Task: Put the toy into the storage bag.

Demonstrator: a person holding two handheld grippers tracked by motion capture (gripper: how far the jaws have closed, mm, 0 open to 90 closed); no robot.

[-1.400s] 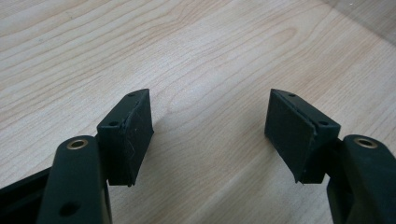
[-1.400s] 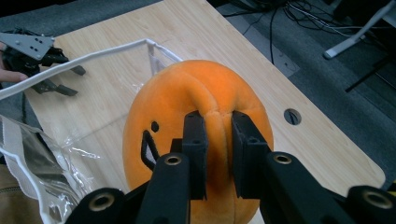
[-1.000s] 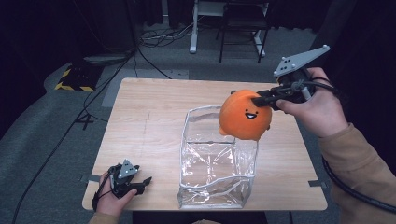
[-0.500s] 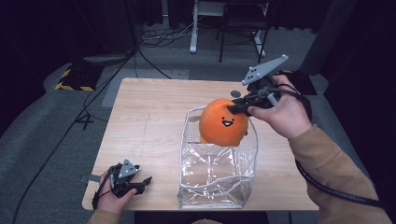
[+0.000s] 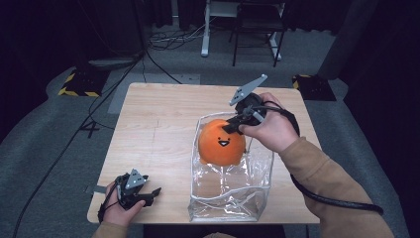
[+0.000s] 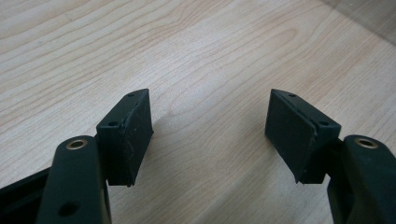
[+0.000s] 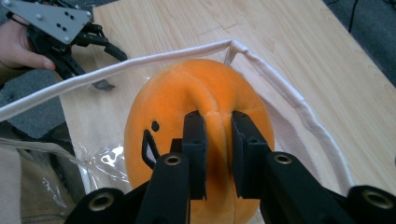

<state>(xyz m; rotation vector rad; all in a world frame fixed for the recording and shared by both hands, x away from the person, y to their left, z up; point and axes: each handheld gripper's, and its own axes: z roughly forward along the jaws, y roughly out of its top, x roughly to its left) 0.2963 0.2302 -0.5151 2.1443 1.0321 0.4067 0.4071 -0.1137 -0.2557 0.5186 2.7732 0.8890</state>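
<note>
Clenched on a pinch of the orange plush toy (image 7: 196,140) by the right gripper (image 7: 217,149), hanging just below those fingertips inside the clear bag's (image 5: 233,198) white-rimmed mouth, with left gripper (image 6: 210,135) released, well apart.

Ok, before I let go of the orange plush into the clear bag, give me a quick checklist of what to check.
1. Grip on the plush toy: the right gripper pinches a fold of its fabric. Ok.
2. Toy inside the bag's opening: the white rim runs around it. Ok.
3. Toy down at the bottom of the clear bag: it sits high, near the rim. Not ok.
4. Bag standing open and upright on the table. Ok.
5. Left gripper out of the way: open, low over the table's near left corner, apart from the bag. Ok.
6. Bag steady once released: cannot tell.
</note>
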